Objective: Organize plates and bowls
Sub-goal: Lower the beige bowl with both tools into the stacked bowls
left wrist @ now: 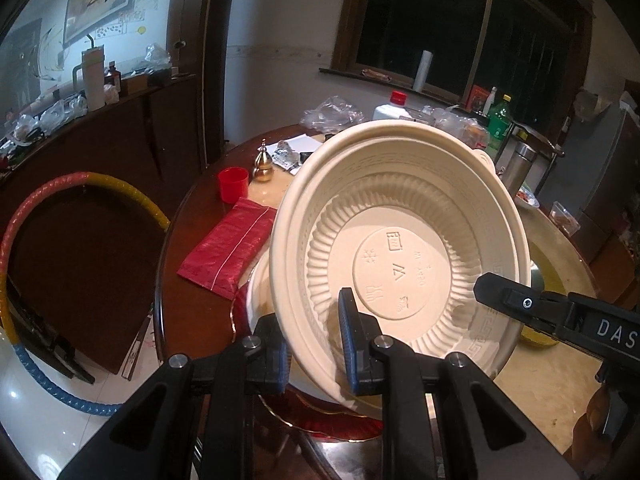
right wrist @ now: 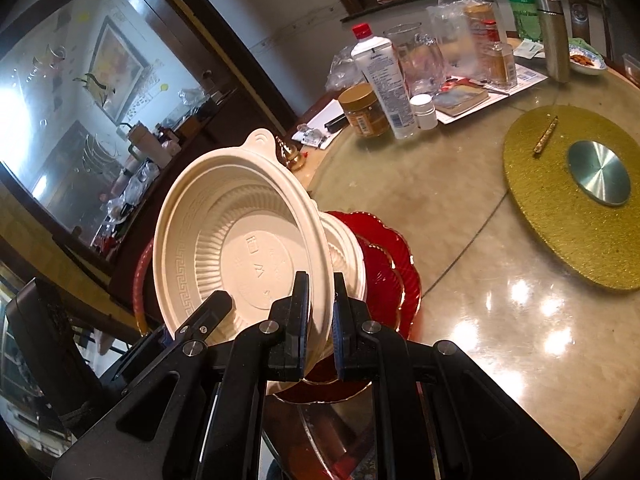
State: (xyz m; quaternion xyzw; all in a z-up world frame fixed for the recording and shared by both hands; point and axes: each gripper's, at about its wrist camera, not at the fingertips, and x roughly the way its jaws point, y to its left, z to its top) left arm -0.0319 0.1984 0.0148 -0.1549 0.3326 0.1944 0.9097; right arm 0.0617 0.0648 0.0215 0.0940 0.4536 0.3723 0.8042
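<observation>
Your left gripper (left wrist: 316, 340) and your right gripper (right wrist: 320, 320) both clamp the rim of the same cream bowl (left wrist: 400, 240), holding it tilted on edge above the surface (right wrist: 500, 300). In the left wrist view the left jaws are clenched on the lower rim, one finger (left wrist: 352, 332) inside the bowl and the other outside; the tip of your right gripper (left wrist: 520, 300) reaches the rim from the right. In the right wrist view the right jaws are closed across the bowl's (right wrist: 240, 240) near wall, and the left gripper (right wrist: 208, 316) enters at lower left.

The bowl's interior faces both cameras, showing embossed symbols on its flat base, radial ribbing and a key-pattern band under the rim. A small tab handle (right wrist: 262, 142) projects from the upper rim. Directly behind and beneath it sits a second cream bowl (right wrist: 348, 256), resting on a red scalloped plate (right wrist: 396, 272) near the edge of the surface.

Elsewhere on the surface: a red cup (left wrist: 233, 184), a red packet (left wrist: 228, 248), a small gold gourd-shaped ornament (left wrist: 263, 164), a round gold mat (right wrist: 560, 220) with a metal disc (right wrist: 600, 172), and a cluster of bottles and jars (right wrist: 384, 84).
</observation>
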